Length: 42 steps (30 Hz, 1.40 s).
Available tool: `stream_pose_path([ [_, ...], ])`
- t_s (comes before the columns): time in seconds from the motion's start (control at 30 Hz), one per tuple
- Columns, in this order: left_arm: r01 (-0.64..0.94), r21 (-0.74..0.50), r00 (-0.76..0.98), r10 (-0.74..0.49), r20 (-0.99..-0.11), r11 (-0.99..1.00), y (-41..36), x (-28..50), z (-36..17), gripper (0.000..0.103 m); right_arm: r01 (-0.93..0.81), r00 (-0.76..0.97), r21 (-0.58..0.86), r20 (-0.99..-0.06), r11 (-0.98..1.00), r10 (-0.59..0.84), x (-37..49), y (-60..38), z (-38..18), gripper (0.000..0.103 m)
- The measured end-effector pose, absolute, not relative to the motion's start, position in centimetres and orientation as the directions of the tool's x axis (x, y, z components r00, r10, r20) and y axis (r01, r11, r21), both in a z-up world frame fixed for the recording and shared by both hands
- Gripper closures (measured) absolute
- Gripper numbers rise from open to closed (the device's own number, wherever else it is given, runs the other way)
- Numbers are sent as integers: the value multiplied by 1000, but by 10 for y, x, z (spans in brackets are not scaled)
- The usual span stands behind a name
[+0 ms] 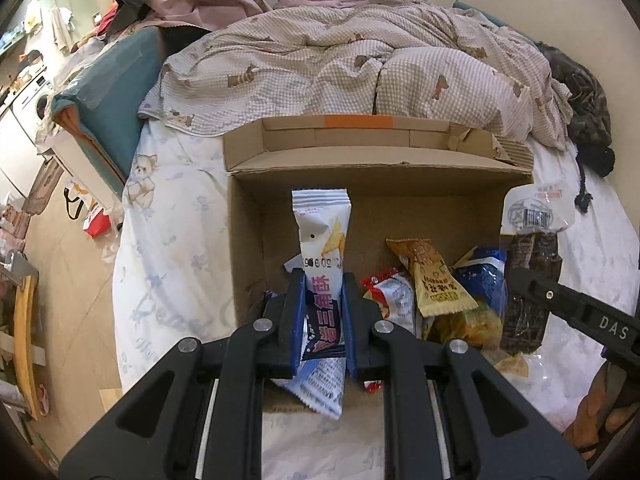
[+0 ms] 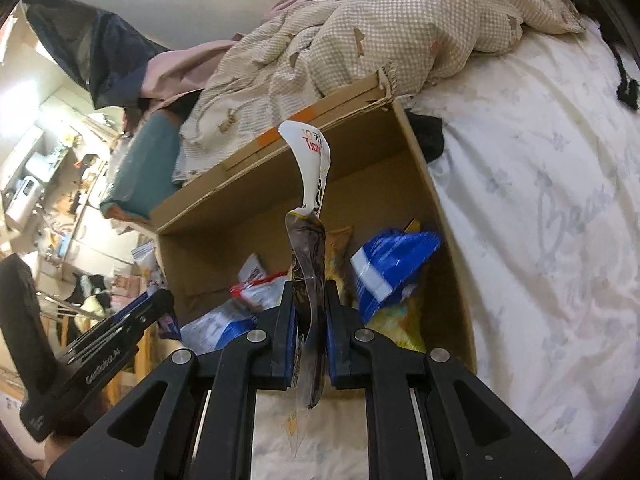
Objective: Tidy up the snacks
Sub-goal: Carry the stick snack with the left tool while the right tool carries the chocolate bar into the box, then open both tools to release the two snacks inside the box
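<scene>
An open cardboard box (image 1: 248,240) lies on the bed and holds several snack packets. My left gripper (image 1: 322,280) is shut on a white and purple snack packet (image 1: 322,236), held upright over the box's near edge. My right gripper (image 2: 310,290) is shut on a clear packet of dark snack with a white header (image 2: 308,196), also over the box (image 2: 448,216); it shows in the left wrist view (image 1: 532,248) at the box's right side. A yellow packet (image 1: 434,280), a red and white packet (image 1: 392,296) and a blue packet (image 2: 390,264) lie inside.
A crumpled checked duvet (image 1: 360,68) is piled behind the box. The white printed sheet (image 2: 540,220) stretches right of the box. A teal cushion (image 1: 116,96) sits at the bed's left edge, with a cluttered floor beyond.
</scene>
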<state>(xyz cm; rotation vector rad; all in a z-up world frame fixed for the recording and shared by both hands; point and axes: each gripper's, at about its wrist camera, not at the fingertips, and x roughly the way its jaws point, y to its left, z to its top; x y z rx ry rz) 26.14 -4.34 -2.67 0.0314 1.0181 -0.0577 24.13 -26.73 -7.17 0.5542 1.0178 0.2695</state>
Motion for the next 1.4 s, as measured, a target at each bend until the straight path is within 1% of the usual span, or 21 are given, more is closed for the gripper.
stream_pose_path([
  [0.27, 32, -8, 498, -23, -867, 999, -44, 276, -43, 89, 72, 476, 502, -777, 862, 412, 257, -261, -84, 90],
  [0.67, 14, -7, 490, -13, -872, 1000, -40, 280, -50, 88, 83, 458, 506, -785, 859, 418, 261, -255, -88, 90],
  [0.97, 4, -10, 497, -11, -868, 1000, -38, 279, -48, 88, 94, 457, 532, -774, 842, 438, 263, -258, -88, 90],
  [1.07, -7, -12, 496, -7, -868, 1000, -37, 277, -49, 88, 89, 458, 540, -769, 837, 447, 262, -257, -87, 89],
  [1.1, -9, -14, 494, -8, -869, 1000, -36, 277, -49, 87, 88, 461, 544, -765, 834, 450, 262, -258, -86, 86],
  [1.17, -12, -13, 489, -5, -873, 1000, -36, 277, -50, 85, 92, 463, 547, -763, 832, 451, 261, -258, -85, 86],
  [1.2, -11, -19, 483, -11, -876, 1000, -35, 277, -50, 78, 97, 463, 551, -762, 829, 452, 261, -259, -85, 86],
  [1.23, -10, -27, 478, -19, -878, 1000, -35, 277, -51, 64, 103, 462, 550, -764, 829, 450, 262, -259, -85, 86],
  [1.27, -16, -33, 472, -21, -881, 999, -34, 277, -51, 56, 109, 462, 547, -767, 830, 445, 262, -260, -85, 86],
  [1.3, -28, -38, 472, -20, -881, 999, -31, 277, -51, 43, 112, 460, 548, -768, 829, 446, 262, -261, -86, 85],
  [1.33, -37, -42, 476, -20, -879, 998, -30, 276, -50, 33, 114, 458, 551, -768, 826, 449, 263, -261, -86, 85],
  [1.37, -46, -45, 480, -17, -877, 998, -29, 275, -48, 29, 117, 454, 558, -766, 821, 456, 263, -262, -86, 83],
  [1.4, -56, -46, 484, -13, -875, 997, -27, 274, -46, 23, 116, 451, 566, -762, 816, 465, 263, -262, -86, 79],
])
